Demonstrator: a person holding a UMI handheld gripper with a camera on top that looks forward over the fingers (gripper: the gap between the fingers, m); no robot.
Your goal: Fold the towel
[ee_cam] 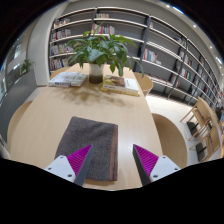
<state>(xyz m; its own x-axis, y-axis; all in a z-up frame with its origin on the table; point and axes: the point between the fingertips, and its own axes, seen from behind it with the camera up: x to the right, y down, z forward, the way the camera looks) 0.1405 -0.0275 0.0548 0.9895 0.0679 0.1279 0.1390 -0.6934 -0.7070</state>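
Observation:
A grey towel (86,146) lies flat on the light wooden table (50,115), just ahead of my left finger and running under it. My gripper (110,162) is open and empty. The left pad (76,160) hangs over the towel's near right part. The right pad (146,158) hangs over bare table to the right of the towel. The towel looks like a folded rectangle with its long side running away from me.
A potted green plant (100,50) stands at the table's far end with open books (68,77) and papers (122,84) beside it. Bookshelves (160,50) line the back. A wooden chair (205,125) stands to the right.

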